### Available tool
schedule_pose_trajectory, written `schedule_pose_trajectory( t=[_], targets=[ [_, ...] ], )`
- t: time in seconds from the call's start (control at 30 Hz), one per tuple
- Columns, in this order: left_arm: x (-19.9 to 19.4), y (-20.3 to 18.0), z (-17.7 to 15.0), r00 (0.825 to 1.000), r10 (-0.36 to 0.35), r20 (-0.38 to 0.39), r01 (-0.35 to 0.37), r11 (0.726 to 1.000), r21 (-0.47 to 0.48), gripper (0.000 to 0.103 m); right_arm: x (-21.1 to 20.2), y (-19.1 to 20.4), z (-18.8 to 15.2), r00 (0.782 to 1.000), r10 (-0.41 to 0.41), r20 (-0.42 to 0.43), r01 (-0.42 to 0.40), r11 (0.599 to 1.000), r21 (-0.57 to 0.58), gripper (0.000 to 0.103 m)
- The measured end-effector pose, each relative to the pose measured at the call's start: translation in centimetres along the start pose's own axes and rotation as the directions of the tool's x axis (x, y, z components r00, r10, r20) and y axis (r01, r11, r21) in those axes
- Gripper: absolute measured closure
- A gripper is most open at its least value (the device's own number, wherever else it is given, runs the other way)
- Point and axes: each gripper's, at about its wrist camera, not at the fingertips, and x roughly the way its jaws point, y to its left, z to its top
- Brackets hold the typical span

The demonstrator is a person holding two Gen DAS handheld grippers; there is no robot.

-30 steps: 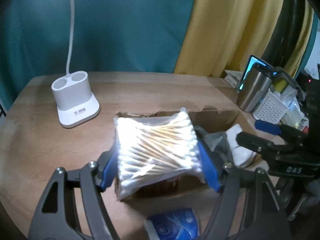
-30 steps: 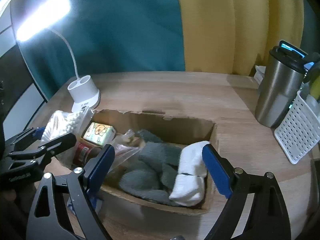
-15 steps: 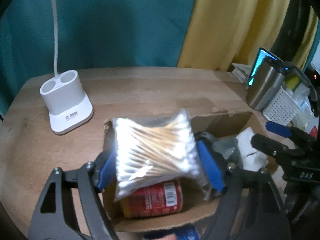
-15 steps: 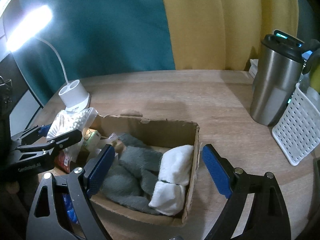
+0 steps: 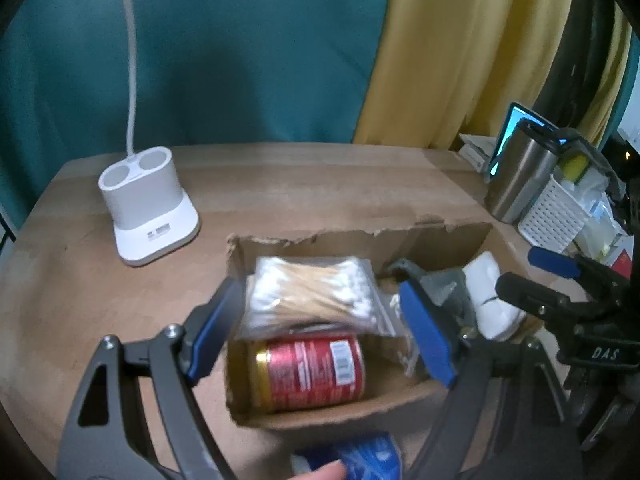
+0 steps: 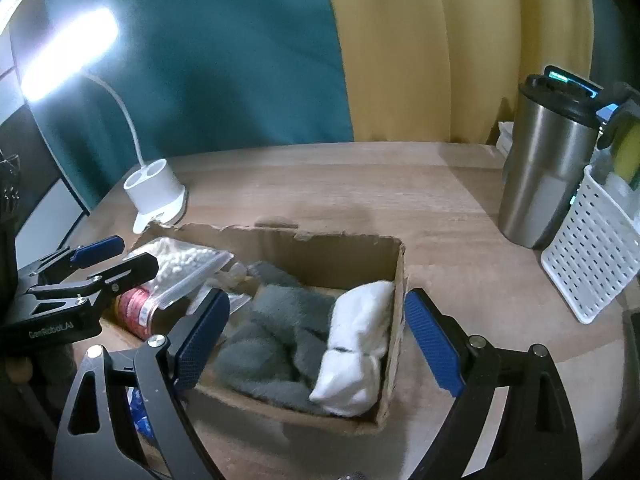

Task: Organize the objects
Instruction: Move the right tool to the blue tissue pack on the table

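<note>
A torn cardboard box (image 5: 320, 236) sits on the wooden table. In its left end a clear bag of cotton swabs (image 5: 312, 296) lies on a red can (image 5: 312, 368). My left gripper (image 5: 322, 332) hovers over them, its jaws opening; the blue pads stand clear of the bag on both sides. In the right wrist view the box (image 6: 396, 320) also holds a grey cloth (image 6: 272, 344) and a white cloth (image 6: 356, 344). My right gripper (image 6: 316, 346) hangs open over those cloths, gripping nothing. A blue packet (image 5: 360, 460) lies in front of the box, with a fingertip beside it.
A white lamp base (image 5: 148, 208) stands at the back left, its lit head (image 6: 68, 56) above. A steel tumbler (image 6: 548, 168) and a white perforated basket (image 6: 592, 256) stand to the right. Teal and yellow curtains hang behind the table.
The left jaws have widened and let go of the bag of cotton swabs, which now lies in the box on the red can. The right gripper stays open.
</note>
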Motion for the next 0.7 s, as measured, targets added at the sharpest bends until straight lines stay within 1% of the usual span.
schedule_pose_trajectory(
  t=[0.43, 0.7],
  targets=[
    [-3.4, 0.2, -2.8, 0.999, -0.023, 0.026, 0.023, 1.000, -0.003, 0.020, -2.6, 3.0, -1.7, 1.000, -0.010, 0.012, 0.010, 1.000, -0.029, 0.012],
    [-5.0, 0.9, -4.2, 0.999, -0.037, 0.032, 0.037, 0.999, -0.010, 0.020, -3.4, 4.6, -2.9, 1.000, -0.009, 0.005, 0.009, 0.999, -0.042, 0.012]
  ],
)
